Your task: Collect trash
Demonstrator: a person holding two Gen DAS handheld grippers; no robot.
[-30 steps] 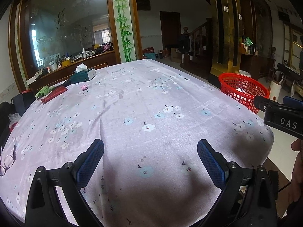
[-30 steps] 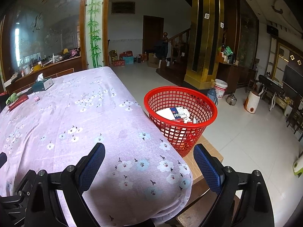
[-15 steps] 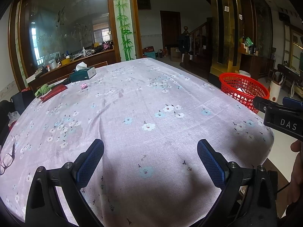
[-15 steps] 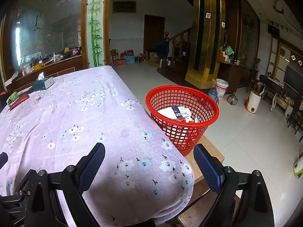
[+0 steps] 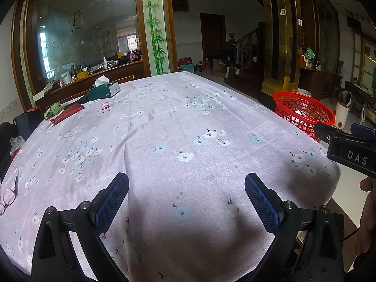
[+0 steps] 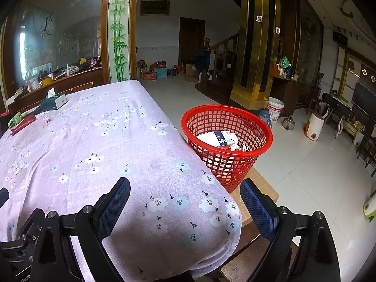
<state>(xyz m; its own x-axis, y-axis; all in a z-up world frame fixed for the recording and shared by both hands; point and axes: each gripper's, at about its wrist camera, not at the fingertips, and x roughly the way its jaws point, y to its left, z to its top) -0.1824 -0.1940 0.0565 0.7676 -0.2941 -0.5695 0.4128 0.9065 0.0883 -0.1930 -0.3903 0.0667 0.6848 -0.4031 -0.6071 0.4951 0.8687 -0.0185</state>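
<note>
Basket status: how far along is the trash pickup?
Done: the red basket beside the table already holds boxes and scraps. In hand: nothing; left gripper and right gripper are both open and empty. Left: a pink wad and a red packet at the table's far end, if they count as trash.

We read "DAS" in white on the black body of the right tongs (image 5: 347,150), just beside the red basket (image 5: 305,108); other print's too blurry.
</note>
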